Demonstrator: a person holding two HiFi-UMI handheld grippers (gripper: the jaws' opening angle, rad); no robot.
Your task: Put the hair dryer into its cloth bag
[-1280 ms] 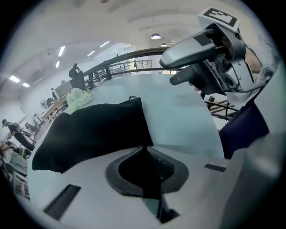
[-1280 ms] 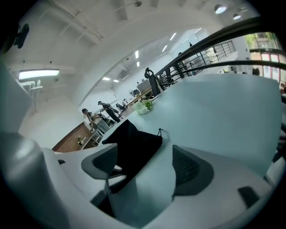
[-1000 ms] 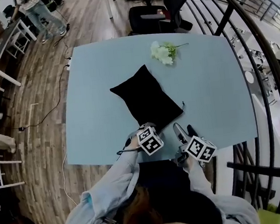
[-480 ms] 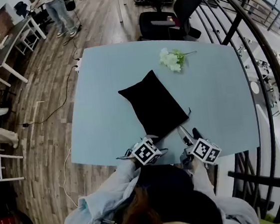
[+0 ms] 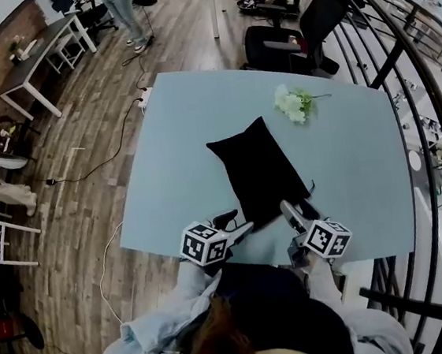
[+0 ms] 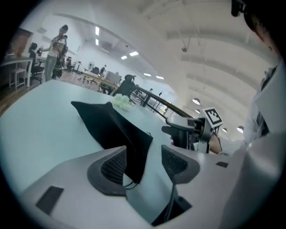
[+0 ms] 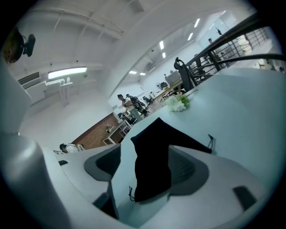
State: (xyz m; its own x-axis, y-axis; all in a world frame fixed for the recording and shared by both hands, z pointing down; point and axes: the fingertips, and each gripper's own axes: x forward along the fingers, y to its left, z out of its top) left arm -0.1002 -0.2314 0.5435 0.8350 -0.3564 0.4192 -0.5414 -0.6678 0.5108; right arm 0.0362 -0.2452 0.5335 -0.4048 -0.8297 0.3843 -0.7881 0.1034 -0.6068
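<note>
The left hand-held gripper (image 5: 236, 221) hangs at 7 o'clock of the cloth bag (image 5: 258, 172). Its jaws are apart, having just been opening wide and then easing in, and pinch nothing. The bag lies on the counter (image 5: 171, 154), mouth toward 6. No hair dryer shows, so it is presumably inside. The right hand-held gripper (image 5: 298, 209), at 5, gapes too, its jaws just narrowing, unclamped. Best now: back both away cleanly, clear of the drawstring (image 5: 311, 188).

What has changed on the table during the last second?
The left gripper let go of the black cloth bag: its jaws opened wide, then eased in slightly, gripping nothing, and it drew back leftwards. The right gripper just closed its jaws a little, still open around the bag's corner. Bag, white flowers, light blue table: unchanged.
</note>
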